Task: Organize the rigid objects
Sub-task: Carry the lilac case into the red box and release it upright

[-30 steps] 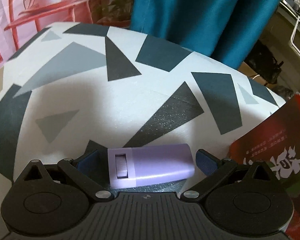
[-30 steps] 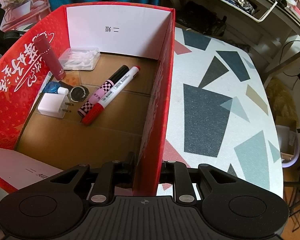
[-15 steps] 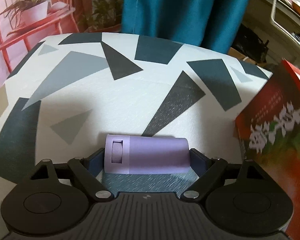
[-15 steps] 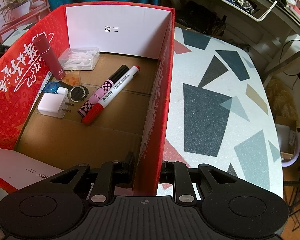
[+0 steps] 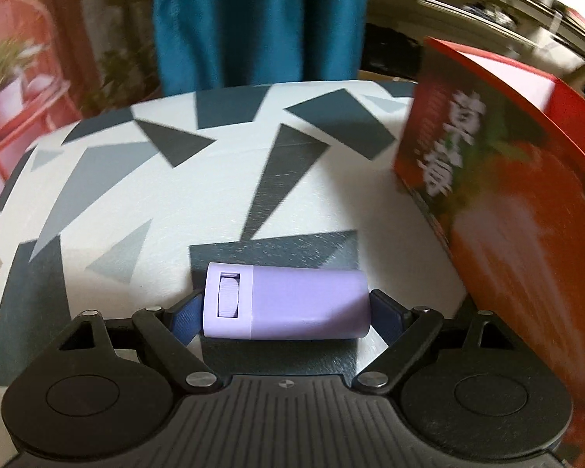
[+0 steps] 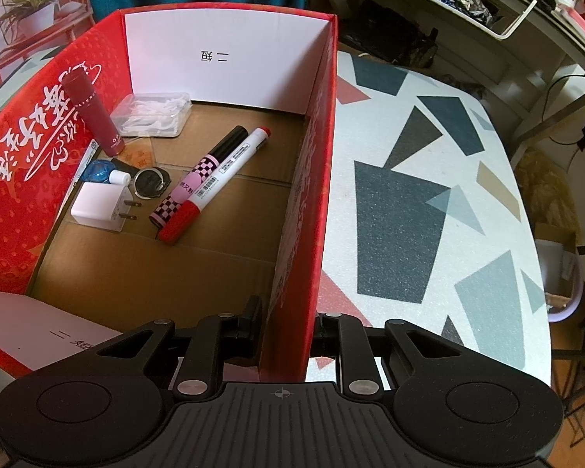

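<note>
**Lilac case held crosswise beside the red box**

Lilac case (image 5: 284, 302), a rounded plastic piece with a small ribbed slider near its left end, lies crosswise between the fingers of the left gripper (image 5: 285, 312). The blue pads (image 5: 386, 314) press on both of its ends, so the wide-set fingers are grasping it. It hangs over the table (image 5: 144, 202), whose white top carries grey and black triangles, with the red box (image 5: 499, 195) close on the right; the box's printed side wall is blurred in this view.

In the right wrist view the right gripper (image 6: 286, 335) is clenched on the near end of the box's right wall (image 6: 312, 179), one finger inside and one outside. The box stands open on the table (image 6: 429, 202). On its cardboard floor, toward the left and far side, lie a black marker with a pink checked label (image 6: 201, 177) and a white marker with red cap (image 6: 218, 185), touching side by side. Near them sit a white plug adapter (image 6: 101, 206), a dark ring holder (image 6: 150, 183), a small blue and white item (image 6: 107, 173), a clear lidded case of white picks (image 6: 152, 115), and a dark red tube (image 6: 93, 113) leaning on the left wall.
</note>
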`<state>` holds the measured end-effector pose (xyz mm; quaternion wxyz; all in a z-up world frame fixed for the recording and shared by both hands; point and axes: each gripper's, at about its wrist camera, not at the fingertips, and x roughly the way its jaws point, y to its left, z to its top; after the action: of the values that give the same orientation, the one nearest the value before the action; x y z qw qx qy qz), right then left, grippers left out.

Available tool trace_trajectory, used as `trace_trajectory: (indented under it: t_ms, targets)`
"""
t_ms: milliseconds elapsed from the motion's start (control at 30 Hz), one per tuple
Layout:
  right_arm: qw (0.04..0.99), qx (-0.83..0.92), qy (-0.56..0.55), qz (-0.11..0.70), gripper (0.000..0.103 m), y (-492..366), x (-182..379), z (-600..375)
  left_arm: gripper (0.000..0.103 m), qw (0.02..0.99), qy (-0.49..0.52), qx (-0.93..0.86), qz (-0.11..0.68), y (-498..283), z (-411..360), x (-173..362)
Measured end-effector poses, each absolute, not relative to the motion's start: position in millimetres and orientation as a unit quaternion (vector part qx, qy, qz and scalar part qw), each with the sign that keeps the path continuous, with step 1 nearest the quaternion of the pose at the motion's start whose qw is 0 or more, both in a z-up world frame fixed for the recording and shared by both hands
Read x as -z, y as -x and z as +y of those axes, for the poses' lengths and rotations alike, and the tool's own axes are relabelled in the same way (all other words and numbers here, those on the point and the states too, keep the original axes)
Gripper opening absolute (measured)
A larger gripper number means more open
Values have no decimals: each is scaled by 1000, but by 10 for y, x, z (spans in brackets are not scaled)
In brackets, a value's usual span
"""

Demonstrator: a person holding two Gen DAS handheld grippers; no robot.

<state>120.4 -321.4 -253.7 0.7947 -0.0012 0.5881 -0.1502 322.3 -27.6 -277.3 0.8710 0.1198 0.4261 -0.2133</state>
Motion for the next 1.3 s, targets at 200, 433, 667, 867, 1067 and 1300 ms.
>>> trace_trajectory:
  t_ms: [200,433,667,867,1067,1300]
  targets:
    - [795,150,1,588,19,-1205,2536,-3214,89,870,-141,241,406,-3052,-319,2743]
    - [795,150,1,588,19,-1211,2536,-3211,89,873,-144,260,386,-2935,-342,2647]
    - [794,152,4,589,18,-1203,2532,-3211,89,879,-136,272,367,-2897,-345,2494]
    - [794,153,4,589,18,-1204,2531,-3207,89,888,-137,286,333,-2884,-346,2252]
    - [794,153,4,589,18,-1203,2530,-3207,89,893,-149,300,301,-2890,-388,2037]
    - [794,153,5,589,18,-1202,2530,-3207,89,896,-142,324,267,-2932,-561,1804]
